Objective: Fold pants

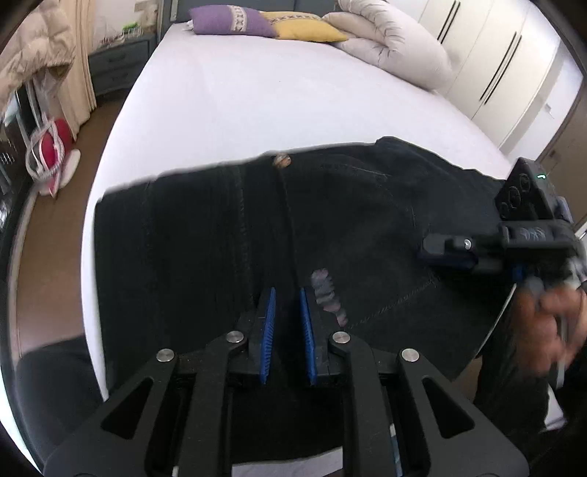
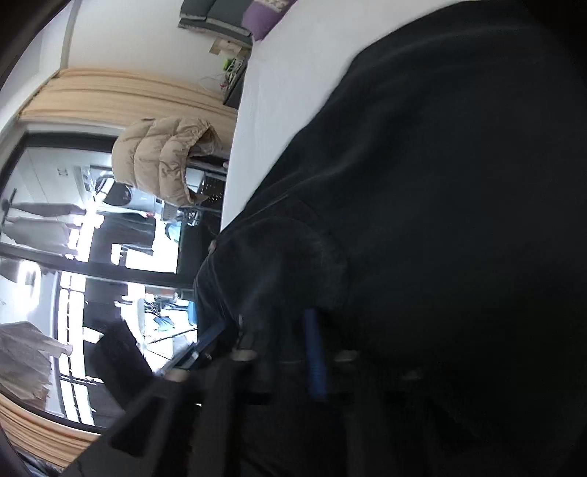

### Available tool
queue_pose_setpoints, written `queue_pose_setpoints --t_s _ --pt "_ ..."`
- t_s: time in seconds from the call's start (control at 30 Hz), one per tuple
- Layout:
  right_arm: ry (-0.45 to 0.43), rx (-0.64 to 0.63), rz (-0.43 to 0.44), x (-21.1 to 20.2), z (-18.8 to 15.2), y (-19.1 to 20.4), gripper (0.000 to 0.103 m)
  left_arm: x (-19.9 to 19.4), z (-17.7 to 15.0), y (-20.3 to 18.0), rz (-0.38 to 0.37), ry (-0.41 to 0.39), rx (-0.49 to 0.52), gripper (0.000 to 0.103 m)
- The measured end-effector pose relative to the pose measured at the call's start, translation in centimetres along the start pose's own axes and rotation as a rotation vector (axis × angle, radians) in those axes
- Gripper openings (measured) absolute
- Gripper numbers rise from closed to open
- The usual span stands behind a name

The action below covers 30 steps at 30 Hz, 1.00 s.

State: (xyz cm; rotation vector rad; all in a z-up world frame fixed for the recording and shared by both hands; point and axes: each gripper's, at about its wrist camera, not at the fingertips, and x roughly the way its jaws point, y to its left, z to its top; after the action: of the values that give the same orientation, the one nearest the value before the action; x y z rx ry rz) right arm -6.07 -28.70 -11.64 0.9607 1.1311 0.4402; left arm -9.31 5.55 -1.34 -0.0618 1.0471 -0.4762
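Note:
Black pants (image 1: 348, 220) lie spread across the near end of the white bed (image 1: 238, 102), with the waistband and its button (image 1: 280, 160) facing away. My left gripper (image 1: 288, 323) sits low over the crotch seam, its blue pads (image 1: 269, 326) close together and shut on a dark fold of cloth. My right gripper (image 1: 427, 251) comes in from the right over the pants' hip, its fingers shut; I cannot tell whether cloth is caught in them. The right wrist view is rolled and blurred. There the pants (image 2: 440, 183) fill the frame beyond the right gripper (image 2: 312, 330).
A purple pillow (image 1: 231, 20), a yellow pillow (image 1: 304, 31) and a bundled duvet (image 1: 389, 44) lie at the head of the bed. White wardrobes (image 1: 495, 62) stand to the right. A nightstand (image 1: 117, 64) and a red bag (image 1: 51, 146) stand to the left. A person's hand (image 1: 550, 323) holds the right gripper.

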Motion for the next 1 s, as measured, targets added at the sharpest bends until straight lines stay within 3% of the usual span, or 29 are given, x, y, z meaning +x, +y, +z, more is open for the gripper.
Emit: queue_pose_setpoints --t_s 0.07,0.17,0.27,0.33,0.43,0.5,0.57,0.6,0.63,0.73,0.77,1.0 --pt "-0.082 0.104 -0.019 -2.8 1.1 -2.8 0.000 -0.6 -0.4 1.2 -0.058 -0.016 -0.052 0.014" --pt "-0.306 0.154 -0.218 -9.6 3.7 -6.1 0.000 -1.3 0.0 2.2 0.019 -0.023 -0.079 0.014" --pt "-0.413 0.212 -0.362 -14.1 4.5 -5.9 0.006 -2.9 1.5 3.0 -0.015 -0.072 -0.145 0.014" --pt "-0.394 0.152 -0.322 -13.2 4.3 -3.4 0.022 -3.9 3.7 1.9 -0.027 -0.132 -0.113 0.014" --pt "-0.233 0.027 -0.137 -7.3 4.6 1.2 0.041 -2.2 7.0 -0.8 -0.069 -0.136 -0.063 0.014" --pt "-0.132 -0.031 -0.072 -2.6 4.7 3.1 0.043 -0.1 8.4 -2.4 -0.071 -0.118 -0.026 0.014" --pt "-0.086 -0.005 -0.080 -0.4 4.6 2.1 0.042 3.6 8.9 -4.0 -0.033 -0.038 -0.016 0.014" --pt "-0.088 0.049 -0.076 -0.3 5.4 0.4 0.025 5.5 8.6 -4.1 -0.021 0.014 -0.028 0.014" --pt "-0.093 0.097 -0.053 -0.7 5.6 -1.1 0.000 7.2 8.3 -4.6 -0.012 0.049 -0.040 0.014" --pt "-0.189 0.200 -0.006 -4.7 5.1 -5.6 0.000 8.4 7.2 -4.0 -0.037 0.048 -0.065 0.014" --pt "-0.232 0.206 -0.030 -5.3 5.5 -6.2 0.000 8.7 7.4 -4.2 -0.043 0.048 -0.070 0.014" --pt "-0.534 0.310 -0.158 -21.2 7.8 -15.7 0.000 8.9 7.4 -2.3 -0.041 0.054 -0.072 0.014"
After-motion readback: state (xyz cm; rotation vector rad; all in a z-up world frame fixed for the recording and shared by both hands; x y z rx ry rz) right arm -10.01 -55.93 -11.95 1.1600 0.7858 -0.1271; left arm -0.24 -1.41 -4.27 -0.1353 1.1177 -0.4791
